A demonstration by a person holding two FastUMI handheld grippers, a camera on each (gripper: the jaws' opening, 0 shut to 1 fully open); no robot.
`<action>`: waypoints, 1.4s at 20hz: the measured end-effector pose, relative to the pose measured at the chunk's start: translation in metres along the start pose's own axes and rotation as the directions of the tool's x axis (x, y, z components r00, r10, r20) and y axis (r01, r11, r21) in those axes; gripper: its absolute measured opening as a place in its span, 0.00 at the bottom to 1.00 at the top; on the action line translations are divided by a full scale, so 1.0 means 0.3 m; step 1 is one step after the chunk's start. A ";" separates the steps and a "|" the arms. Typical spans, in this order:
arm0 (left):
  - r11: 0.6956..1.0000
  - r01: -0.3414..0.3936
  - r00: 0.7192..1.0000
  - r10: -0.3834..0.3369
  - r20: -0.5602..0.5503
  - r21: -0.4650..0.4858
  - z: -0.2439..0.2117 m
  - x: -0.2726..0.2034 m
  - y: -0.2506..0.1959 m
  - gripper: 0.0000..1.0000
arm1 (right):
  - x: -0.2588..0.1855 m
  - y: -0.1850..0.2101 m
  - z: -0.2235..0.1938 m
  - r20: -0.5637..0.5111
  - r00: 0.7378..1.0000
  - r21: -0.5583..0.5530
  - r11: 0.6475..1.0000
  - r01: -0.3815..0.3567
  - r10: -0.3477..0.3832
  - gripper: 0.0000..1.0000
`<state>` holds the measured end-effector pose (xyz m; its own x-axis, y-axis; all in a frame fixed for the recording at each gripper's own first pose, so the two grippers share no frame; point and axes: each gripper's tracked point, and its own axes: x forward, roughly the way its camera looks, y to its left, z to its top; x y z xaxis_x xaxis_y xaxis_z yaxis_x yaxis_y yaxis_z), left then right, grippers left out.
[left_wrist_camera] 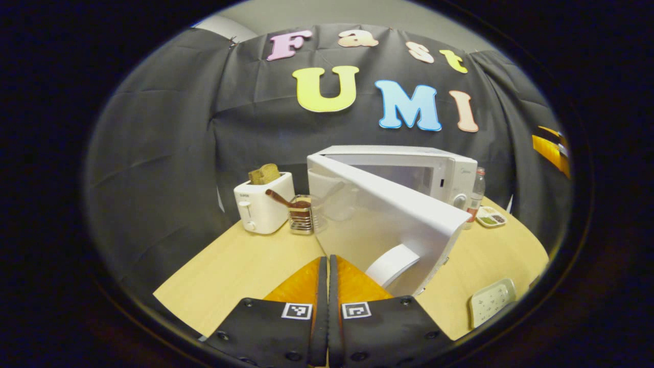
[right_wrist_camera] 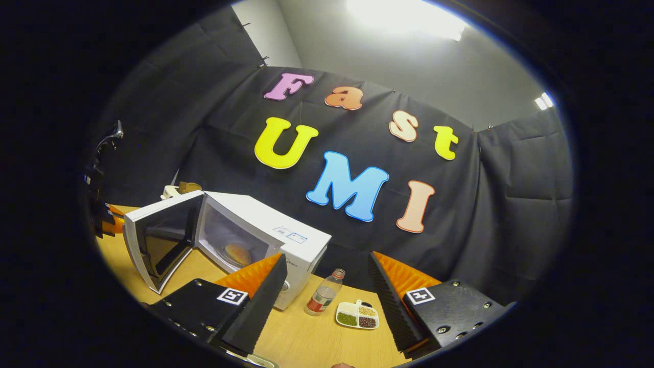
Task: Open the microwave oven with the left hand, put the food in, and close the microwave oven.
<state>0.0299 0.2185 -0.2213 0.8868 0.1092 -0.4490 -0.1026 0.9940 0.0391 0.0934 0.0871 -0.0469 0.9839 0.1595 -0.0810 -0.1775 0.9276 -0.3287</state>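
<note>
In the left gripper view the left gripper (left_wrist_camera: 327, 271) sits low over the wooden surface (left_wrist_camera: 240, 271) with its two fingers pressed flat together, clenched on nothing, each finger base carrying a square black-and-white marker. Just past the fingertips stands the microwave oven's door (left_wrist_camera: 388, 220), swung out toward the camera with its white handle (left_wrist_camera: 393, 263) close ahead and to the right of the tips, not touched by them. To the lower right lies a pale rectangular tray (left_wrist_camera: 493, 301) near the surface edge. Farther back on the left stand a white toaster (left_wrist_camera: 263, 207) with bread in its slot and, just beside it, a wire holder (left_wrist_camera: 301, 217) with a brown spoon leaning in it. The right gripper view looks at the same microwave oven (right_wrist_camera: 240, 240) from the other side and shows what the door hides in the left one: the open cavity with the food (right_wrist_camera: 237, 253), a round bun-like piece, lying inside on the floor of the oven. The right gripper (right_wrist_camera: 327, 286) is tilted upward and spread wide, released, holding nothing. Between its fingers, farther off, a clear bottle (right_wrist_camera: 324, 292) with a red label stands beside the oven, and a small divided dish (right_wrist_camera: 357, 315) of green, brown and yellow grains lies next to it. The writing on the oven is too small to read.
</note>
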 end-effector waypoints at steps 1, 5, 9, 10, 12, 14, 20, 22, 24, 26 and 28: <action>1.000 0.014 1.000 -0.014 -0.001 0.004 0.007 0.014 -0.027 0.08 | -0.004 -0.019 -0.005 -0.002 1.000 0.001 1.000 0.008 -0.008 0.97; 0.998 0.055 0.998 -0.055 -0.006 0.035 0.031 0.045 -0.114 0.07 | -0.021 -0.080 -0.031 -0.013 0.999 0.000 0.999 0.035 -0.035 0.97; 0.994 0.100 0.995 -0.100 0.000 0.045 0.073 0.077 -0.203 0.07 | -0.037 -0.136 -0.069 -0.046 0.998 0.001 0.999 0.049 -0.049 0.97; 0.993 0.110 0.994 -0.111 0.001 0.051 0.083 0.088 -0.227 0.07 | -0.041 -0.154 -0.071 -0.049 0.997 0.005 0.998 0.057 -0.057 0.97; 0.989 0.130 0.992 -0.130 0.001 0.064 0.103 0.107 -0.275 0.07 | -0.052 -0.191 -0.065 -0.043 0.996 0.013 0.997 0.076 -0.075 0.97; 0.986 0.149 0.989 -0.149 0.004 0.077 0.122 0.124 -0.322 0.07 | -0.064 -0.223 -0.071 -0.039 0.995 0.014 0.996 0.092 -0.091 0.97; 0.971 0.217 0.976 -0.219 0.014 0.104 0.187 0.195 -0.463 0.08 | -0.101 -0.274 -0.134 -0.080 0.990 0.043 0.992 0.116 -0.113 0.97; 0.965 0.235 0.971 -0.238 0.019 0.117 0.212 0.235 -0.505 0.07 | -0.112 -0.285 -0.160 -0.097 0.989 0.039 0.992 0.120 -0.116 0.97; 0.961 0.253 0.966 -0.257 0.021 0.114 0.234 0.280 -0.546 0.08 | -0.114 -0.295 -0.185 -0.115 0.986 0.039 0.992 0.122 -0.117 0.97; 0.958 0.274 0.961 -0.277 0.020 0.089 0.255 0.323 -0.592 0.07 | -0.120 -0.310 -0.194 -0.125 0.985 0.040 0.991 0.128 -0.122 0.96; 0.956 0.283 0.958 -0.285 0.023 0.072 0.272 0.362 -0.625 0.07 | -0.123 -0.333 -0.193 -0.123 0.983 0.032 0.990 0.139 -0.134 0.97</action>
<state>0.1822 0.0450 -0.2046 0.8894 -0.1784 -0.4208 0.1849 0.9824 -0.0256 0.0735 -0.0311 -0.0656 0.9885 -0.0089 -0.1510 -0.0382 0.9512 -0.3062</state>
